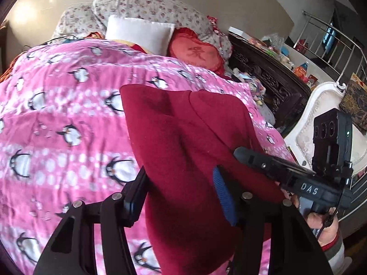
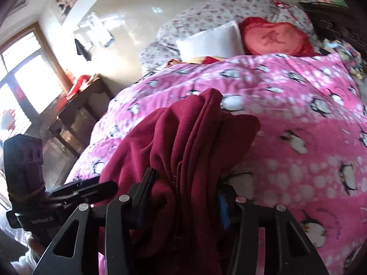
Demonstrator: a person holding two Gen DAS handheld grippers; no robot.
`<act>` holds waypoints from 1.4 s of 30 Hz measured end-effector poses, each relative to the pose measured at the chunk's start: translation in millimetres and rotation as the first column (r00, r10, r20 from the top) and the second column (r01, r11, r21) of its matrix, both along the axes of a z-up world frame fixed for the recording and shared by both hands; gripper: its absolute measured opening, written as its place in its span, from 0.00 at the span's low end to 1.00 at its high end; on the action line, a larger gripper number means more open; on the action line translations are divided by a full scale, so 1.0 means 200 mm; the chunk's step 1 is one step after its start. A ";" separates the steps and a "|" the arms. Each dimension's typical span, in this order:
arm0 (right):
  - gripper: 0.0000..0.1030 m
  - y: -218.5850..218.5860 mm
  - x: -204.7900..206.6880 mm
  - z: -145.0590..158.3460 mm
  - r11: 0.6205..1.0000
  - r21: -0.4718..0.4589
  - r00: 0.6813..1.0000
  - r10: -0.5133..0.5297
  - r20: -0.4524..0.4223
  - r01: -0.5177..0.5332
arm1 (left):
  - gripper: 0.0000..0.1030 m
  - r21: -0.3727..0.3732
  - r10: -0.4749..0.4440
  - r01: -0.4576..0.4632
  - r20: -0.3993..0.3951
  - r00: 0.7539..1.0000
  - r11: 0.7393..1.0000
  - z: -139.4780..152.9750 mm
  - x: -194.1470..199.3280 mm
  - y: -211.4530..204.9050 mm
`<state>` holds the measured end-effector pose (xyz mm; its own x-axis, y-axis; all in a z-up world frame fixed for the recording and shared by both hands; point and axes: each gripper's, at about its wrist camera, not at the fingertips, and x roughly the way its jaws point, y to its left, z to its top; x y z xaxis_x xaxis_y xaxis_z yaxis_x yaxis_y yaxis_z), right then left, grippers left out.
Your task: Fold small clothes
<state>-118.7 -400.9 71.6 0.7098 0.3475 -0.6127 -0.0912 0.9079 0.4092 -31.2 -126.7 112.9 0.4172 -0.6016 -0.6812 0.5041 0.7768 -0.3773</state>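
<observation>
A dark red fleece garment [image 1: 183,137] lies folded on the pink penguin quilt [image 1: 57,114]. My left gripper [image 1: 181,192] has its fingers wide apart, straddling the garment's near edge with cloth between them. My right gripper shows in the left wrist view [image 1: 243,154], reaching onto the garment from the right. In the right wrist view the right gripper [image 2: 185,188] is closed on a bunched wad of the red garment [image 2: 190,133], lifted above the quilt [image 2: 298,126]. The left gripper's body [image 2: 91,189] shows at the lower left there.
A white pillow [image 1: 140,32], a red heart cushion [image 1: 197,52] and floral bedding [image 1: 149,6] lie at the head of the bed. A dark carved cabinet [image 1: 270,78] and a white chair [image 1: 321,119] stand to the right. A dark side table [image 2: 75,112] stands by the window.
</observation>
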 end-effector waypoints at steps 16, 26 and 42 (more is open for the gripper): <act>0.58 0.17 0.02 -0.07 0.993 -0.116 0.997 -0.002 -0.074 -0.006 | 0.62 0.190 0.105 -0.117 0.071 0.992 0.975 -0.12 -0.06 0.21; 0.32 0.35 -0.05 0.00 0.949 -0.293 0.993 0.116 -0.034 -0.121 | 0.77 0.282 0.119 -0.147 0.115 0.986 0.948 -0.16 -0.12 0.10; 0.37 0.30 -0.17 -0.04 0.976 -0.216 0.999 0.043 -0.007 -0.043 | 0.78 0.288 0.168 -0.210 0.163 0.972 0.934 -0.13 -0.20 0.09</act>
